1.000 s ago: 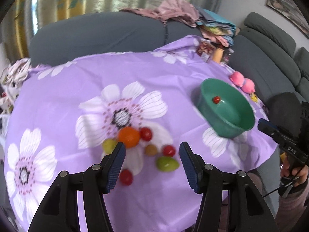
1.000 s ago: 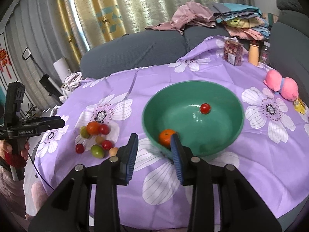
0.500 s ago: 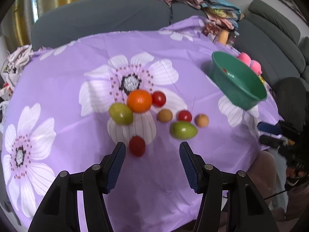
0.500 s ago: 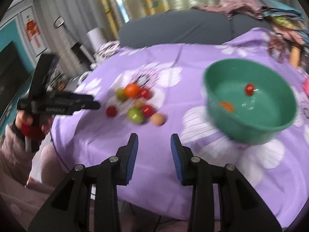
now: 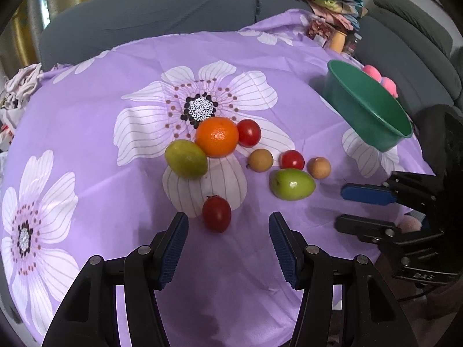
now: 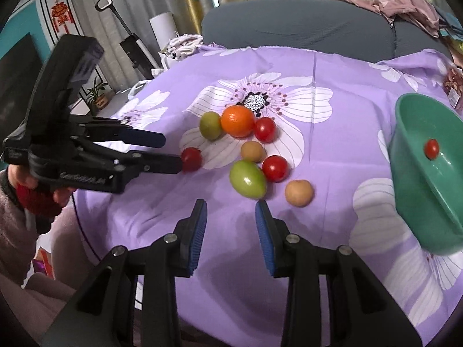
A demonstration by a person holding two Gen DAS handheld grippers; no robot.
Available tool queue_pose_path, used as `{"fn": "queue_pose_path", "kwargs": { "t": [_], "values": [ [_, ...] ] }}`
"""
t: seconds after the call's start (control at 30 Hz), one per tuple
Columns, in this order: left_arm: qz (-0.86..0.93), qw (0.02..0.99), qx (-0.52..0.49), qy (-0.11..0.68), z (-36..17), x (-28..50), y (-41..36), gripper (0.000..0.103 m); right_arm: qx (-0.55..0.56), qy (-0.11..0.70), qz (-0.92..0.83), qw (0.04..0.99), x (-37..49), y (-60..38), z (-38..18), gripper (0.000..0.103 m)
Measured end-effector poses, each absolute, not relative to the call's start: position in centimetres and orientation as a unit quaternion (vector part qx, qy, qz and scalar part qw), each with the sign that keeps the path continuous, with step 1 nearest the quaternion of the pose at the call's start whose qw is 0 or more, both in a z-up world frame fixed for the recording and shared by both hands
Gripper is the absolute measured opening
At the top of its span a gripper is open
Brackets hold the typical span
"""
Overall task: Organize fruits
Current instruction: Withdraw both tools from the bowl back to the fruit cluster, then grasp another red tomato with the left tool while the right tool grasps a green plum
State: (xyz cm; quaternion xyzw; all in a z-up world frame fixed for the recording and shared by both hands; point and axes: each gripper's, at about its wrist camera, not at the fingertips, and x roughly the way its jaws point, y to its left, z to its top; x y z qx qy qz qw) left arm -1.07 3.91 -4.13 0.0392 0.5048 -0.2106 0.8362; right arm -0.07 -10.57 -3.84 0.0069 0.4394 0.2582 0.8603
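Lining up on the loose fruit, bowl waiting off to the right

We're mid-pickup, by our read: the left tongs [image 5: 228, 243] sit roughly half open with nothing in them, and the near red tomato [image 5: 216, 213] is just ahead of the gap, while the right tongs [image 6: 230, 225] are much narrower, empty too, aimed at the green fruit [image 6: 247, 178] just beyond the tips. Next we'd guess each needs to drop over its fruit and squeeze gently, since round ones roll. The rest of the pile, including the orange [image 5: 217, 136], sits mid-tabletop; the green bowl [image 6: 416, 179] at the right already has one small tomato [image 6: 431, 149]. Surface is a purple flowered cloth [image 5: 86, 92] on the tabletop, grey sofa [image 5: 150, 8] on the far side with clothes heaped on it, curtains behind.
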Motion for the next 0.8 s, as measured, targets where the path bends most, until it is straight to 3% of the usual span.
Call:
{"fn": "queue_pose_path", "kwargs": {
  "t": [0.5, 0.8],
  "values": [
    [-0.209, 0.825, 0.057, 0.522, -5.6, 0.8, 3.0, 0.057, 0.026, 0.467, 0.286, 0.836, 2.6, -10.3, -5.8, 0.036],
    [-0.205, 0.817, 0.063, 0.536, -6.7, 0.8, 2.8, 0.034, 0.002, 0.474, 0.275, 0.836, 3.7, -9.0, -6.0, 0.036]
  ]
}}
